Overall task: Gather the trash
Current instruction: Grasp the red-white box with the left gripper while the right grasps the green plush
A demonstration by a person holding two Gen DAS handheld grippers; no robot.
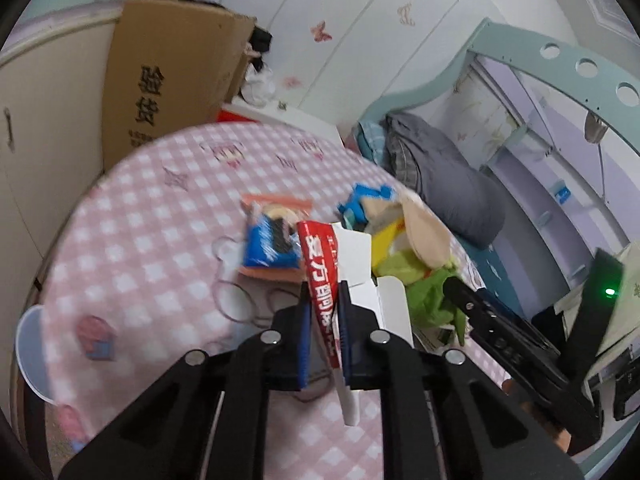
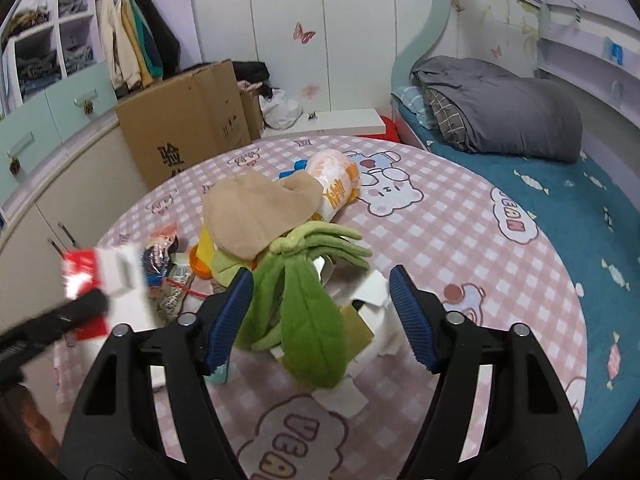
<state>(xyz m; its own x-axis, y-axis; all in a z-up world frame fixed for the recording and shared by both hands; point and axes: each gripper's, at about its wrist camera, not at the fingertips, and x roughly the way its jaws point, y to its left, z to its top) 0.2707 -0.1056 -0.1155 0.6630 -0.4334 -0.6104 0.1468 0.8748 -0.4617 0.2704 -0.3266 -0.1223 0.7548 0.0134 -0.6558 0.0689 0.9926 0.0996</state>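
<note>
My left gripper [image 1: 325,300] is shut on a flattened red-and-white carton [image 1: 320,276] and holds it above the pink checked table [image 1: 140,240]. The same carton [image 2: 100,272] shows at the left of the right wrist view. My right gripper [image 2: 320,292] is open, its jaws on either side of a green plush toy [image 2: 308,320] that lies on a pile of white paper scraps [image 2: 372,312]. A blue snack wrapper [image 1: 268,246] lies on the table beyond the left gripper. A beige cloth [image 2: 256,212] and an orange-and-white packet [image 2: 336,184] lie behind the plush.
A cardboard box [image 2: 188,120] stands past the table's far edge. A bed with a grey duvet [image 2: 500,104] and teal sheet is on the right. A white bowl rim [image 1: 28,352] sits at the table's left edge. Rubber bands [image 1: 236,300] lie on the cloth.
</note>
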